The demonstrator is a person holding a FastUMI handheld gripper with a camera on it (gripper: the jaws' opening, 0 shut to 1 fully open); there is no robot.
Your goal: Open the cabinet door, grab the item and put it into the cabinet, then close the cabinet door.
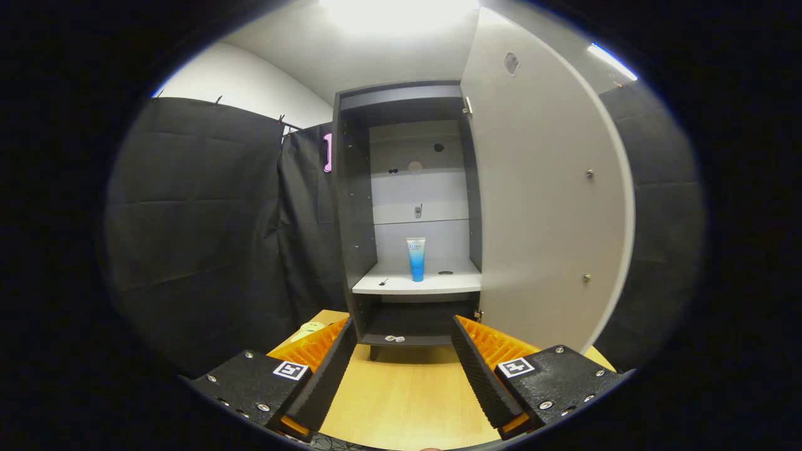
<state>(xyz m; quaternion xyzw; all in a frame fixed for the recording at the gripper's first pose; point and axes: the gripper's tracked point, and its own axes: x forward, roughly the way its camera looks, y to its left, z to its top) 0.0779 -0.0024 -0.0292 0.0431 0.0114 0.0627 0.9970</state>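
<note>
Your gripper is spread wide apart, and nothing sits between its two fingers. Under them you see a smooth, light wooden table. Straight ahead at 12 o'clock, at the far end of the table, stands the dark cabinet. Its big pale door is swung open and sits at about 2 o'clock from your fingers. Inside the cabinet, the back wall is light grey with a few small holes in it. The blue tube stands upright on the white shelf, well beyond your fingers, near the middle of the shelf. A small dark speck lies on the shelf at the tube's 9 o'clock, and a little round hole is at its 3 o'clock. Below the shelf is a dark, low space. At about 10 o'clock, just beyond your left finger, a small yellow-green thing sits at the table's edge; you cannot tell what it is. Black cloth hangs all around the booth, and a bright light shines from the white ceiling.
</note>
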